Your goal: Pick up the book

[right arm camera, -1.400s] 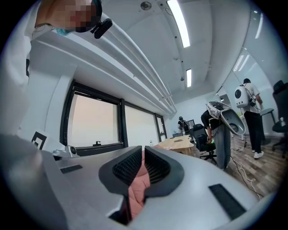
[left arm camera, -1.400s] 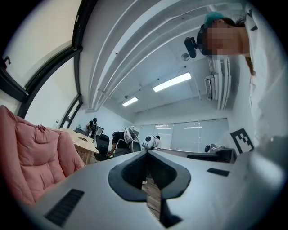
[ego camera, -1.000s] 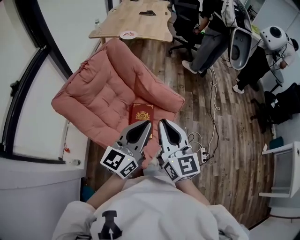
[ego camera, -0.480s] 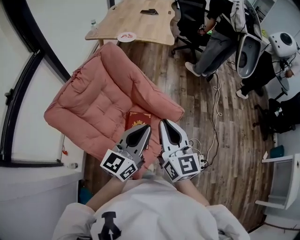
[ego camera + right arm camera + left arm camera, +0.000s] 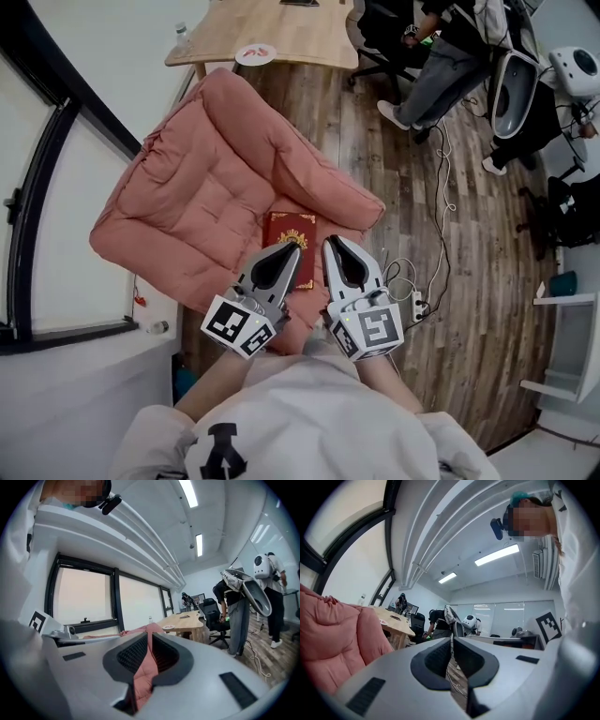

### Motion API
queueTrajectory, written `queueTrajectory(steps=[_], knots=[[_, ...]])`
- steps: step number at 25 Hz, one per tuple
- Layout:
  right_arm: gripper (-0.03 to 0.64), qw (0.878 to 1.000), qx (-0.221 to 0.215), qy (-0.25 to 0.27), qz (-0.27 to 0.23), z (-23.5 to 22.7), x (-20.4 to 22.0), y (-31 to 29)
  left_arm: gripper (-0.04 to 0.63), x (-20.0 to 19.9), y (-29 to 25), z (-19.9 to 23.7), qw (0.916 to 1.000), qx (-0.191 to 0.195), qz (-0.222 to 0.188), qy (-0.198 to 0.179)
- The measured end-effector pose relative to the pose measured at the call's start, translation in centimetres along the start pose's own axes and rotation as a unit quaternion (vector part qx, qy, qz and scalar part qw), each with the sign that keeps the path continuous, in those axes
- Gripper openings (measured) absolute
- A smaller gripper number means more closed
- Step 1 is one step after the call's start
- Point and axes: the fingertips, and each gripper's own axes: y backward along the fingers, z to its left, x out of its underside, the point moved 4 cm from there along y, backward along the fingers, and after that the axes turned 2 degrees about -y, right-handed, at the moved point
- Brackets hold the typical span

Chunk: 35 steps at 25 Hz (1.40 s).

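Wood floor [image 5: 469,244] is filling most of the head view, ahead of and to the right of both sets of fingers. Pink padded chair [image 5: 206,178] is sitting on it, spreading ahead of and left of the fingers. Wooden worktop [image 5: 281,33] is standing far ahead of the fingertips, past the chair. Person in grey trousers [image 5: 427,80] is showing far ahead to the right.

Left gripper [image 5: 290,247] and right gripper [image 5: 332,242] are pointing forward side by side, near each other but apart. Left fingers [image 5: 272,270] are clenched on nothing, with only a thin slit between them in the left gripper view. Right fingers [image 5: 345,267] are clenched too and empty, with pink padding showing behind the slit.

Red book [image 5: 292,231] with a gold emblem is lying flat on the chair seat, right at the left fingertips. These are overlapping its near edge in the head view; cannot tell if touching. The book is lying just left of the right fingertips.

White power strip [image 5: 416,305] is lying on the floor, near the right fingers on their right. Plate [image 5: 255,54] and bottle [image 5: 182,36] are sitting at the worktop's left end, well apart from the fingers.
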Motion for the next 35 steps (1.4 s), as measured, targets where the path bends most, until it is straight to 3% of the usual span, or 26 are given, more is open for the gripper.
queueTrajectory(steps=[10,13,17,22,35], knots=[[0.045,0.999,0.016,-0.016,0.049,-1.3,4.3,-2.3,0.006,3.2,0.5,4.0,0.9988,-0.029,0.036,0.015],[0.11,0.997,0.016,-0.024,0.069,-1.8,6.1,-3.0,0.007,4.3,0.7,5.3,0.9979,-0.042,0.047,0.017],[0.118,0.995,0.022,-0.034,0.089,-2.7,8.4,-3.7,0.008,5.8,0.8,6.6,0.9963,-0.056,0.061,0.022],[0.137,0.992,0.029,-0.052,0.11,-3.6,10.7,-4.7,0.094,8.1,1.0,8.2,0.9931,-0.072,0.085,0.038],[0.169,0.985,0.047,-0.067,0.153,-5.6,17.2,-6.2,0.138,14.1,0.0,11.5,0.987,-0.08,0.126,0.059]])
